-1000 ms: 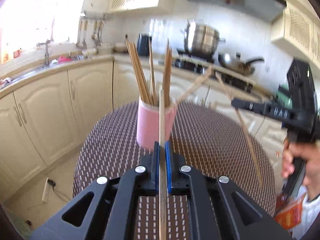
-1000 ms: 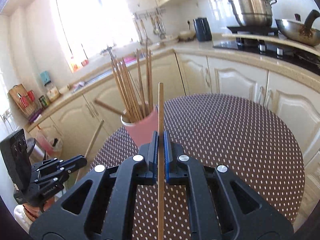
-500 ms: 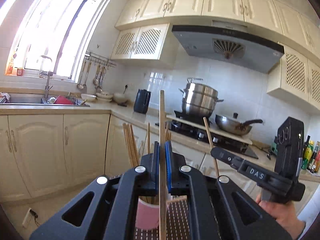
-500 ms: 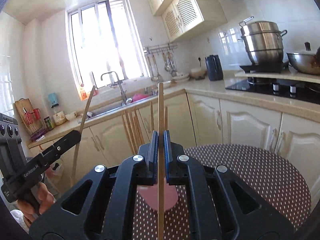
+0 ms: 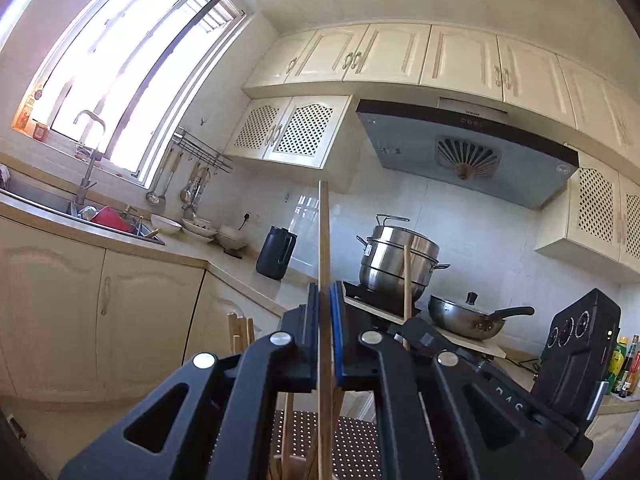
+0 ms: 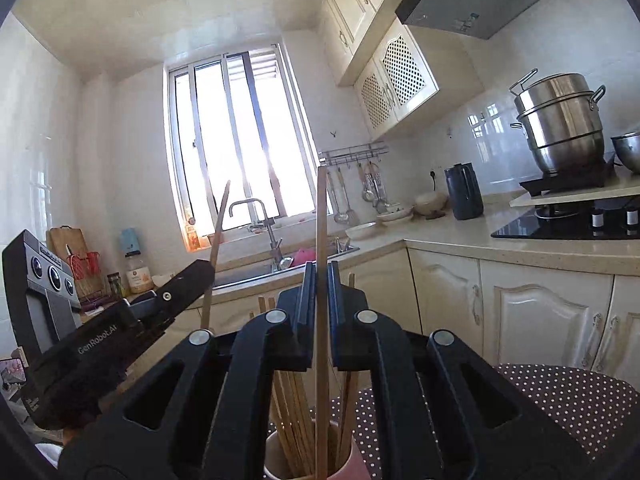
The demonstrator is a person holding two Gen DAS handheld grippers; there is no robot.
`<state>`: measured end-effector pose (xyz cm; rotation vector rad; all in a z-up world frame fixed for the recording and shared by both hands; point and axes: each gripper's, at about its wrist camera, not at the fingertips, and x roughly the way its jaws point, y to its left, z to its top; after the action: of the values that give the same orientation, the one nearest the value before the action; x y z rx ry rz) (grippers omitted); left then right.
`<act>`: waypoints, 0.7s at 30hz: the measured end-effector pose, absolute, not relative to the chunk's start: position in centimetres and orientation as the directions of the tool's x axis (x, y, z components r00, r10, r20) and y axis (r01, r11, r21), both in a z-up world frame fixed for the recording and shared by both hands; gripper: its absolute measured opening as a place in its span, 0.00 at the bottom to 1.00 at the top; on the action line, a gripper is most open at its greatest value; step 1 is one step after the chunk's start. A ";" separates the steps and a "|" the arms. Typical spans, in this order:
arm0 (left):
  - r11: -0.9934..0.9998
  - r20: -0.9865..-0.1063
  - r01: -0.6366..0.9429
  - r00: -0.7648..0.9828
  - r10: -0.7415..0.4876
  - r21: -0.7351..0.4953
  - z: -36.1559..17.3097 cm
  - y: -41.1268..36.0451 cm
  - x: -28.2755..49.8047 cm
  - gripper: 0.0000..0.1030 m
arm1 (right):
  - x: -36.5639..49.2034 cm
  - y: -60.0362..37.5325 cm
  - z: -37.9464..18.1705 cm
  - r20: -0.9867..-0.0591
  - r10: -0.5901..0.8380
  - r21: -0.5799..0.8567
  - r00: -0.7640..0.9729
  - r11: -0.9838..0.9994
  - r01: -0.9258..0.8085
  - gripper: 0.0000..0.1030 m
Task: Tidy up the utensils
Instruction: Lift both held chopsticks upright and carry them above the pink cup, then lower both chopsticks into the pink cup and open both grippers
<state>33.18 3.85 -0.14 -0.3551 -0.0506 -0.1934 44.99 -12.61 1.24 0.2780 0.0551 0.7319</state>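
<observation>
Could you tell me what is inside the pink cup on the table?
The pink cup holds a bundle of wooden chopsticks standing upright. The right tongs grip one more chopstick whose lower end reaches into it. The cup's bottom is hidden.

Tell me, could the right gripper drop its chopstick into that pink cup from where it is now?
Probably yes. The right gripper holds its chopstick upright, with the lower end over the open mouth of the pink cup. The chopsticks already inside lean left, leaving room.
</observation>
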 end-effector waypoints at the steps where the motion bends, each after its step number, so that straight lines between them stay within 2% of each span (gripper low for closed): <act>1: 0.920 0.087 0.193 0.981 -0.173 -0.342 -0.3 3.8 33.7 0.06 | 45.2 -12.4 1.2 0.059 0.667 0.265 0.742 0.707 -0.656 0.06; 8: 0.921 0.100 0.175 0.984 -0.150 -0.349 -1.5 3.6 36.4 0.06 | 46.7 -12.0 0.5 0.114 0.681 0.274 0.723 0.678 -0.682 0.06; 21: 0.954 0.135 0.139 0.985 -0.106 -0.267 -2.4 2.2 36.2 0.06 | 47.2 -11.9 0.1 0.158 0.702 0.269 0.695 0.647 -0.714 0.06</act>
<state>36.17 2.16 -2.40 -0.2789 -0.1199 -0.1252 47.18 -11.93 0.15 0.3230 -0.0403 0.8053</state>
